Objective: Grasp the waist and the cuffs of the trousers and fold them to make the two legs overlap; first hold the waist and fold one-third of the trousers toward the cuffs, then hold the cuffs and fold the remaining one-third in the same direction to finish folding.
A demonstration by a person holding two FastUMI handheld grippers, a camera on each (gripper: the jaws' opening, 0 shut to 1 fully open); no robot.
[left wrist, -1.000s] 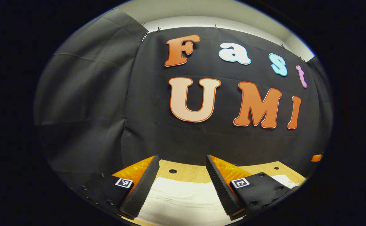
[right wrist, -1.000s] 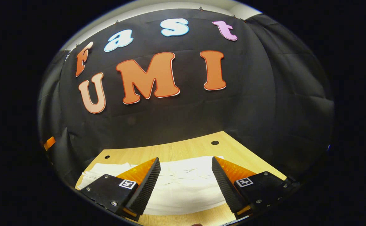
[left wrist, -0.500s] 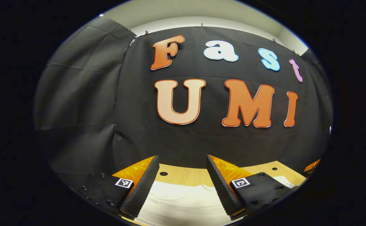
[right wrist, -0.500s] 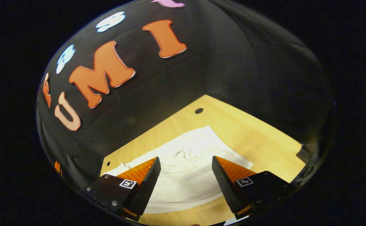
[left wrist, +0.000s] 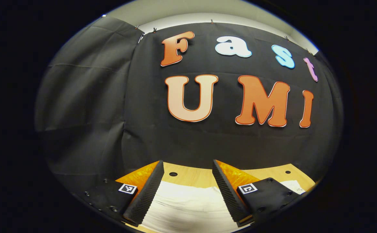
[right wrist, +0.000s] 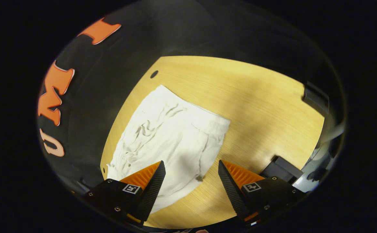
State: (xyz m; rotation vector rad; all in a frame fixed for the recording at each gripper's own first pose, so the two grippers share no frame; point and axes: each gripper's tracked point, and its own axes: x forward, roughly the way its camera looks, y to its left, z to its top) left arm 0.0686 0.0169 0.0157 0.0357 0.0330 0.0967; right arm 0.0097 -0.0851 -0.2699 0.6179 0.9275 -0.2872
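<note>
A: So, where are we standing with the trousers (right wrist: pixel 172 139)?

B: They're lying flat on the table (right wrist: pixel 256 97), running from 11 toward 7 in the right gripper view. Our right gripper (right wrist: pixel 191 181) is hovering spread wide above their near edge, gripping nothing. Our left gripper (left wrist: pixel 186 187) is gaping too, over white cloth at 6.

A: How are we doing the grab well?

B: We're pinching waist and cuffs through both layers, then lifting evenly.

A: Any labels?

B: We're seeing only small square markers on the grippers, nothing readable.
</note>
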